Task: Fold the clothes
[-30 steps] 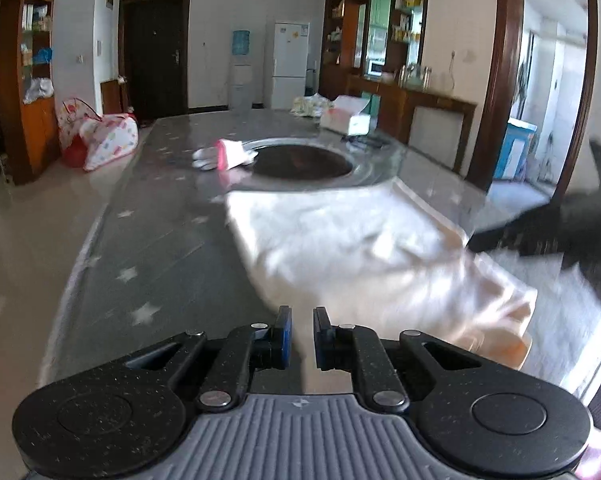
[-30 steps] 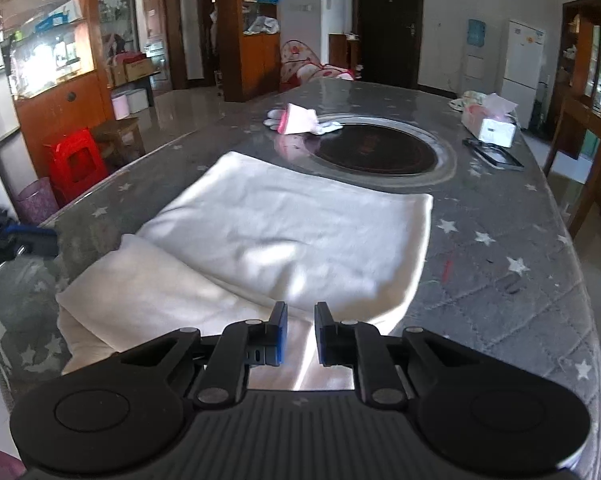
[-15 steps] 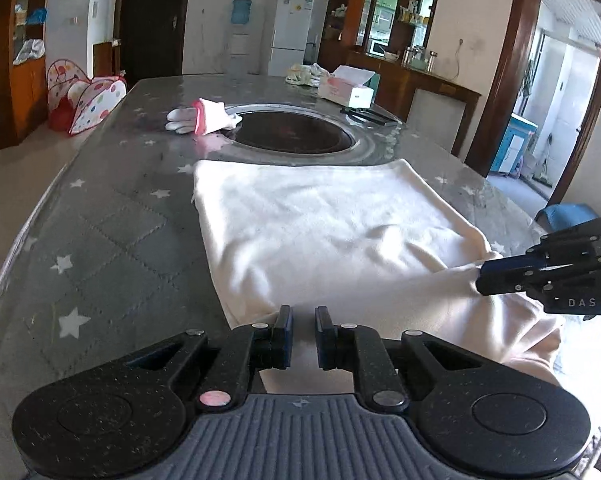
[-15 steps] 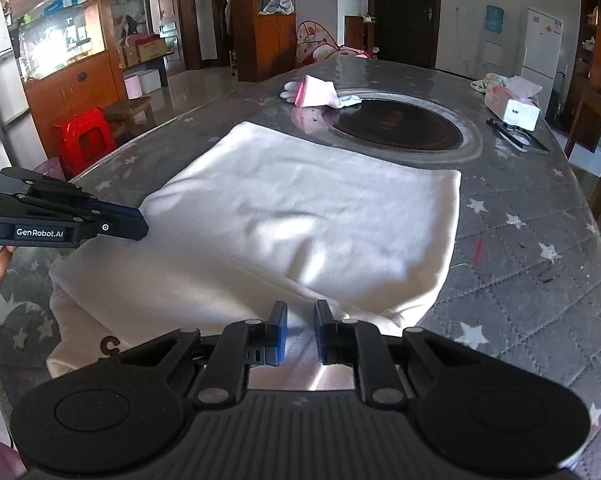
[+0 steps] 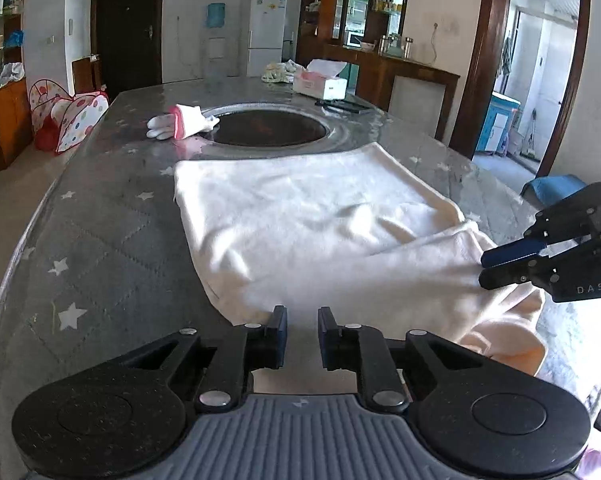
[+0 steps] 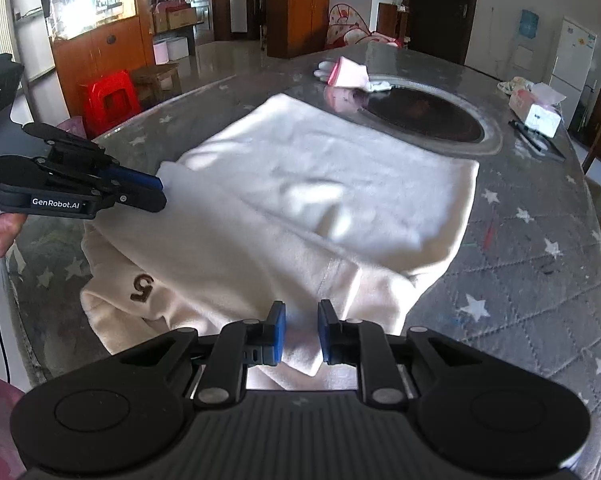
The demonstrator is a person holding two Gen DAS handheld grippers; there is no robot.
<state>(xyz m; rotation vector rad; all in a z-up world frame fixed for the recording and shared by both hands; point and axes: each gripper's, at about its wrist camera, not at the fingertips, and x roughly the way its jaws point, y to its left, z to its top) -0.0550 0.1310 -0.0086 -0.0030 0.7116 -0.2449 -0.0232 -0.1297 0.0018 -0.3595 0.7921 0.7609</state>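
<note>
A cream garment (image 5: 320, 232) lies spread on the grey star-patterned table (image 5: 100, 248), its far part flat, its near part folded over. In the right wrist view the garment (image 6: 300, 208) shows a dark "5" mark near its left edge. My left gripper (image 5: 302, 334) is over the garment's near left edge, jaws a narrow gap apart with cloth between them. It also shows in the right wrist view (image 6: 162, 194). My right gripper (image 6: 301, 332) is at the near right edge, jaws likewise narrow on cloth, and also shows in the left wrist view (image 5: 485, 268).
A dark round hotplate (image 5: 268, 128) is set in the table beyond the garment. White and pink gloves (image 5: 180, 122) lie left of it. A tissue box (image 5: 320, 82) and a dark flat item (image 5: 344, 106) sit at the far right. A red stool (image 6: 110, 100) stands on the floor.
Both grippers moved toward the far side, carrying the garment's near edge with them over its flat part. The other gripper came into each view.
</note>
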